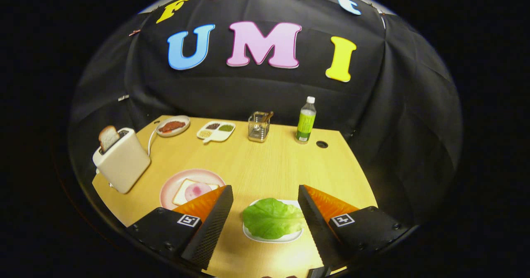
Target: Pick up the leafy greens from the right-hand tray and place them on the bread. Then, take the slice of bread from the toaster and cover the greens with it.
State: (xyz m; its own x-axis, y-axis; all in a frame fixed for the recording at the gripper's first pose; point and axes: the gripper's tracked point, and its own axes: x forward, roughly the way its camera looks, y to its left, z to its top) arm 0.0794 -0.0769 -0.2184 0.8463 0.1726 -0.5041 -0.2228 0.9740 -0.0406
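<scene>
A: Step one for us. Claw (265, 224) spread wide, holding nothing; leafy greens (272, 218) on their tray (269, 238) sit between the fingers.

B: Next we drop and pinch the leaf (thin, floppy), then go left to the bread (188, 191).

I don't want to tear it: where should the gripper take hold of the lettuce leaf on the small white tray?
Probably the raised, crumpled middle of the lettuce leaf, from straight above. It lies flat on its white tray, edges hugging the surface, so only the hump offers purchase. The open gripper already straddles it.
</scene>
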